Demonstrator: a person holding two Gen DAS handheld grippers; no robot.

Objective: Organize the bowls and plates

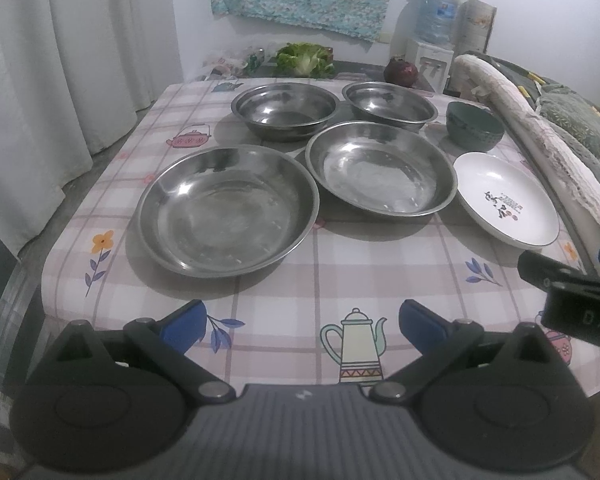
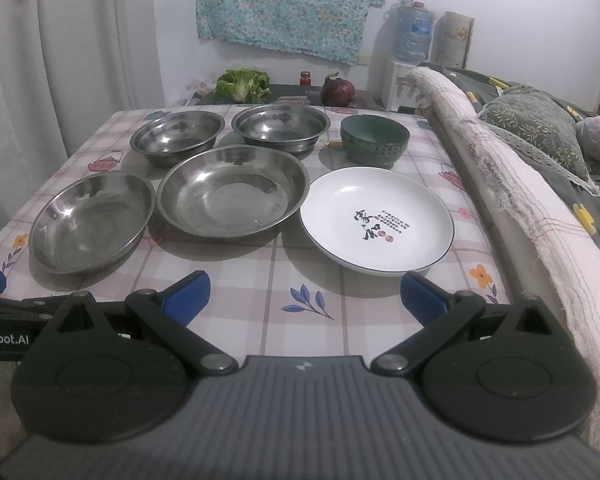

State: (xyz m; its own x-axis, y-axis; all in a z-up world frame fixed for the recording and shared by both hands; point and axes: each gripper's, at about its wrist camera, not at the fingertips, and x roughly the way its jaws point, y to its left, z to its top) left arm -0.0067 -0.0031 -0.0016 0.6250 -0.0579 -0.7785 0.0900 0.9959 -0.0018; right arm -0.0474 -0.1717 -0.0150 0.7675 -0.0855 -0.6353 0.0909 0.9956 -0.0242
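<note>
I read "Robot.AI" on the left gripper (image 1: 302, 326) body from the right camera, and "DAS" on the right gripper (image 2: 305, 295) from the left. The white plate (image 2: 376, 220) has black brush writing, too small to read, running across toward the bed (image 2: 540, 152). Both my grippers hang spread wide, holding nothing, at the near table edge (image 2: 292, 332). Two steel plates (image 2: 90, 222) (image 2: 232, 192) lie upright beside the white one; two steel bowls (image 2: 177, 133) (image 2: 281, 126) and a green bowl (image 2: 374, 140) sit behind.
</note>
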